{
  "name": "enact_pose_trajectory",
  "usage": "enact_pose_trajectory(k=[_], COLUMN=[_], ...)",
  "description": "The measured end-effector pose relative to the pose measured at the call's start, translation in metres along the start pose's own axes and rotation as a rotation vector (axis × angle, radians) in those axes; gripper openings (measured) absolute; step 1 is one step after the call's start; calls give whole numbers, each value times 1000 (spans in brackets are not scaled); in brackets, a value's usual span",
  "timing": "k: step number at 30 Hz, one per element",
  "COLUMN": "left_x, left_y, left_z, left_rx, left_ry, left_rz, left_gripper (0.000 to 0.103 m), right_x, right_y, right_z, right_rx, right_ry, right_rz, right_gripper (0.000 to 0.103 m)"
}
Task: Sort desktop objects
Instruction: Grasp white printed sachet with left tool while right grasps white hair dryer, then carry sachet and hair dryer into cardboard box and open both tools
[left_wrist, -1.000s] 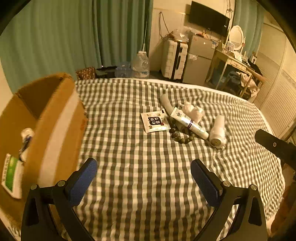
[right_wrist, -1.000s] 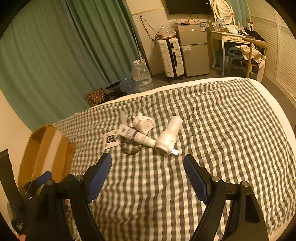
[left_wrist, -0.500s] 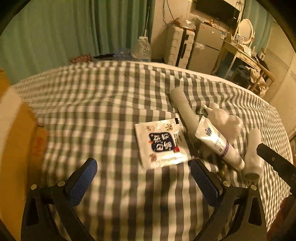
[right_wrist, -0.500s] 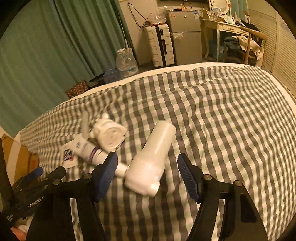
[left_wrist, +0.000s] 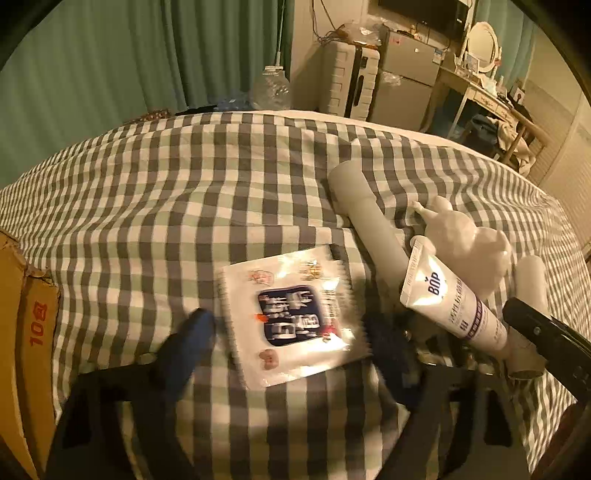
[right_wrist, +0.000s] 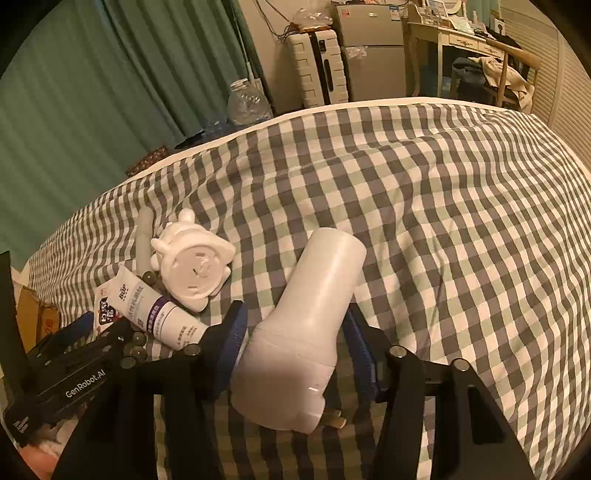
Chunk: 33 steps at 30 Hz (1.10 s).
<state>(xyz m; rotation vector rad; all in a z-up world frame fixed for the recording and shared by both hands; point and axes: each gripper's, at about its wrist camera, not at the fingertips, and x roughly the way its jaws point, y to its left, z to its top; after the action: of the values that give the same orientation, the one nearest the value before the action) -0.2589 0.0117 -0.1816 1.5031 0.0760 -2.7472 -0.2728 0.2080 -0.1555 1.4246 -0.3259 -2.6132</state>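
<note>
A white snack packet (left_wrist: 291, 317) lies flat on the checked bedspread, between the open fingers of my left gripper (left_wrist: 291, 332), which sits low over it. A white BOP tube (left_wrist: 448, 301), a grey cylinder (left_wrist: 369, 221), a white figurine (left_wrist: 465, 243) and dark beads (right_wrist: 135, 345) lie to its right. My right gripper (right_wrist: 295, 343) straddles a white cylindrical bottle (right_wrist: 310, 325), fingers on both sides with small gaps. The left gripper also shows in the right wrist view (right_wrist: 70, 369).
A cardboard box (left_wrist: 26, 332) stands at the bed's left edge. The checked bedspread (right_wrist: 461, 221) stretches to the right and back. Beyond the bed are green curtains, a water jug (right_wrist: 245, 103), a suitcase (right_wrist: 319, 66), a fridge and a desk.
Both grippers have moved forward and down onto the pile. The left now frames the snack packet. The right has closed in around the white bottle and narrowed.
</note>
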Motion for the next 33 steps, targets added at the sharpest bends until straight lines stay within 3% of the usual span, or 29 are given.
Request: enact_pose_trajectory(k=[1, 3, 4, 6, 7, 11, 20, 27, 30, 33], left_x=[-3, -10, -12, -16, -18, -35, -90, -150, -172, -202], left_y=[3, 9, 12, 18, 20, 23, 15, 8, 5, 9], left_z=[-1, -3, -3, 2, 1, -11, -47, -68, -74, -69], left_rx=[-1, -14, -21, -37, -46, -53, -33, -46, -11, -42], left_ry=[2, 10, 16, 31, 42, 54, 10, -48, -72, -110], left_rz=[-8, -27, -40, -59, -80, -115, -103, -131, -116, -137], left_gripper=[68, 45, 39, 14, 9, 5, 5, 5, 5, 5], right_x=[0, -2, -3, -8, -11, -25, -68, -109, -131, -153], right_y=[2, 5, 7, 8, 7, 3, 8, 24, 43, 64], right_z=[-1, -5, -8, -11, -14, -23, -46, -65, -83, -101], right_rx=[-7, -22, -31, -36, -30, -7, -4, -65, -121, -175], right_ry=[5, 11, 12, 6, 6, 5, -13, -39, -54, -68], right_rz=[-2, 0, -4, -10, -6, 1, 24, 41, 48, 50], right_gripper=[47, 45, 44, 44, 44, 44, 44, 44, 44, 43])
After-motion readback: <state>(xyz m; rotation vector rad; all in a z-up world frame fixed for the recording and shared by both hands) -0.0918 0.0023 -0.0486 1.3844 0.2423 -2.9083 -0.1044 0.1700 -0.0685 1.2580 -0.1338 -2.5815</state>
